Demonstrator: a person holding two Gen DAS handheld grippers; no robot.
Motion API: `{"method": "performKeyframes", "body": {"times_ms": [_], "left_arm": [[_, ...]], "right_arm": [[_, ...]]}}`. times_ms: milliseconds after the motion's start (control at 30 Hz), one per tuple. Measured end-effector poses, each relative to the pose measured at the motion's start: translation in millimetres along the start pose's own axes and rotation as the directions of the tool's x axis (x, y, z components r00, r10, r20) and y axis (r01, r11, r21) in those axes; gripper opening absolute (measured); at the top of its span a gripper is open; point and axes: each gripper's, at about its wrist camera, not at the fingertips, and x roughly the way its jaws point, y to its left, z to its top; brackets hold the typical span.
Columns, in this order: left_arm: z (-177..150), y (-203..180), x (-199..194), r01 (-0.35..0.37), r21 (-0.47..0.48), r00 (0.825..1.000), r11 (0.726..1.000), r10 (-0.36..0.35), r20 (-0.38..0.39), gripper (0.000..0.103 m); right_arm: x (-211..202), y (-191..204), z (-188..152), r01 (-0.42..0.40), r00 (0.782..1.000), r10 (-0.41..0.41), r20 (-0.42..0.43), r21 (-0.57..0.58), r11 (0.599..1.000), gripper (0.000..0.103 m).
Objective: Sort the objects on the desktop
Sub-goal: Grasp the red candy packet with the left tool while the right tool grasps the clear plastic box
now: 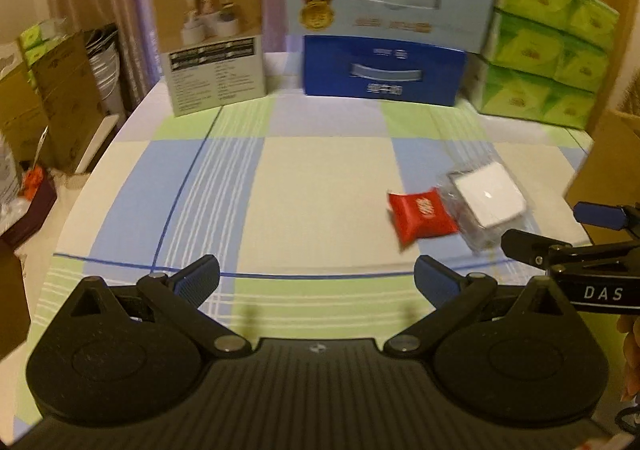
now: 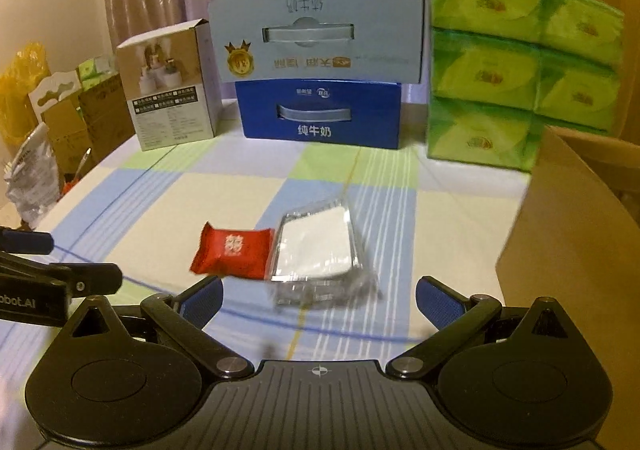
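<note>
A small red packet (image 1: pixel 422 214) (image 2: pixel 233 253) lies on the checked tablecloth, touching a white square item in clear plastic wrap (image 1: pixel 486 201) (image 2: pixel 316 248) on its right. My left gripper (image 1: pixel 318 282) stands open over bare cloth, left of and nearer than both items. My right gripper (image 2: pixel 318 300) is open too, its fingers spread just short of the wrapped item. In the left wrist view the right gripper (image 1: pixel 560 230) comes in from the right edge, open beside the wrapped item. In the right wrist view the left gripper (image 2: pixel 60 262) shows at the left edge.
At the table's back stand a tan product box (image 1: pixel 210 37) (image 2: pixel 170 87), two stacked blue milk cartons (image 1: pixel 384 69) (image 2: pixel 320 113) and green tissue packs (image 1: pixel 548 45) (image 2: pixel 520 65). A brown cardboard box (image 2: pixel 576 234) rises at the right. Clutter and boxes (image 1: pixel 48 97) sit beyond the left edge.
</note>
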Motion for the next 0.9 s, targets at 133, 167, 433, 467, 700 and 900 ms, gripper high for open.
{"method": "performKeyframes", "body": {"times_ms": [133,167,433,467,700,900], "left_arm": [[1,2,10,0.016,-0.014,1.000,1.000,-0.016,0.001,0.102],[1,2,12,0.019,-0.009,1.000,1.000,-0.019,0.006,0.102],[4,2,30,0.025,-0.021,1.000,0.999,-0.025,0.001,0.102],[4,1,33,0.030,-0.019,1.000,0.999,-0.030,0.001,0.102],[6,-11,48,0.079,-0.005,0.997,0.997,-0.079,-0.001,0.102],[11,-23,63,0.156,-0.020,0.988,0.988,-0.156,0.004,0.101]], "right_arm": [[21,-1,4,0.008,1.000,-0.008,-0.004,-0.037,0.999,0.100],[26,-1,4,0.009,1.000,-0.010,-0.009,-0.045,0.999,0.100],[51,-3,0,-0.003,0.999,0.000,-0.040,-0.075,0.997,0.073],[52,-3,0,-0.007,0.999,0.003,-0.043,-0.077,0.997,0.070],[46,-11,1,0.051,0.998,-0.053,-0.032,-0.072,0.996,0.058],[44,-26,1,0.089,0.995,-0.091,-0.033,-0.055,0.994,0.058]]}}
